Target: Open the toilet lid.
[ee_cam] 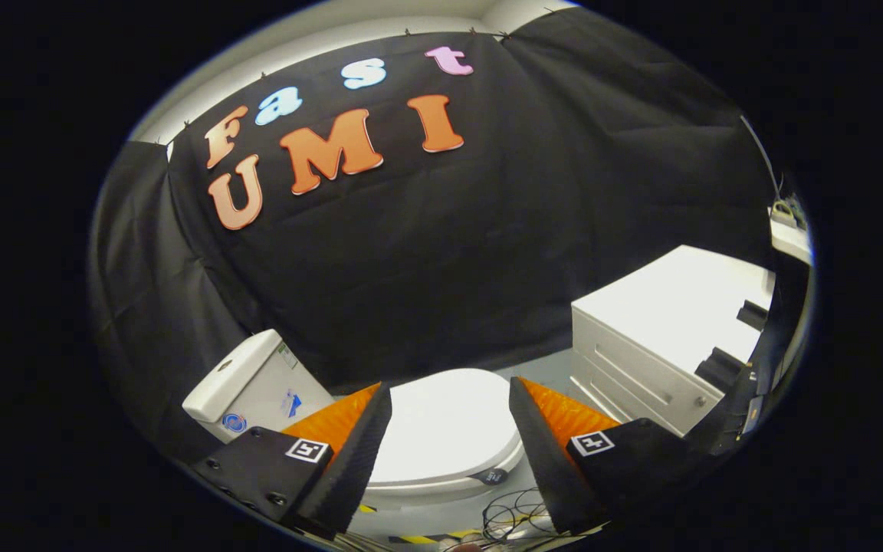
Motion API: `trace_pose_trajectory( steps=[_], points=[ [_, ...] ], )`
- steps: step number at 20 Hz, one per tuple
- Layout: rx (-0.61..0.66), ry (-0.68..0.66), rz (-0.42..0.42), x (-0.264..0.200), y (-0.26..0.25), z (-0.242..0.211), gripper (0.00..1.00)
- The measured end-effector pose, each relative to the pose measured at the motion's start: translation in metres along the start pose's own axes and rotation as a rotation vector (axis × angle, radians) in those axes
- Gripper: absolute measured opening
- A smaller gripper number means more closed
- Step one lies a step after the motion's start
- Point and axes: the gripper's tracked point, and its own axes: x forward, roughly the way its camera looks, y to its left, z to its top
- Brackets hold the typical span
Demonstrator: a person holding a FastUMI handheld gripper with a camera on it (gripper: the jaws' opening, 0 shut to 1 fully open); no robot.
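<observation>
Looking along my gripper (449,406), I see its two fingers spread wide apart with nothing held between them. Seen through the gap is the toilet lid (445,429), white and lying flat, shut down on the seat. It sits beyond and below the fingertips, and neither finger touches it. A small dark tab (492,476) shows at the lid's near rim, close to the right finger. Behind the left finger stands the cistern (254,383), white, with a round button on top and stickers on its side; it appears tilted in this view. Past the right finger is a white cabinet (660,337) with drawers and a small knob on its front, standing well apart from the toilet, with pale floor (545,368) between them. Two dark blocks (721,366) rest on the cabinet's top near its far side. Black cloth (487,245) hangs as a wall behind everything. Below the lid, near the fingers' bases, I make out a loose tangle of thin cable (514,517) and a strip of yellow and black tape (430,538) on the floor
</observation>
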Motion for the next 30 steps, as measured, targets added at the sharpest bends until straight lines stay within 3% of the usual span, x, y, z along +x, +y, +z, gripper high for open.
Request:
trace_pose_trajectory(
  steps=[9, 16, 20, 25, 30],
  points=[
    [0.045, 0.229, -0.031, 0.047, -0.046, -0.119, 0.99],
    [0.163, 0.369, -0.080, 0.071, -0.086, -0.192, 0.99],
    [0.258, 0.446, -0.054, 0.087, -0.089, -0.231, 0.98],
    [0.382, 0.544, -0.021, 0.107, -0.092, -0.264, 0.97],
    [0.475, 0.568, -0.039, 0.134, -0.102, -0.279, 0.86]
  ],
)
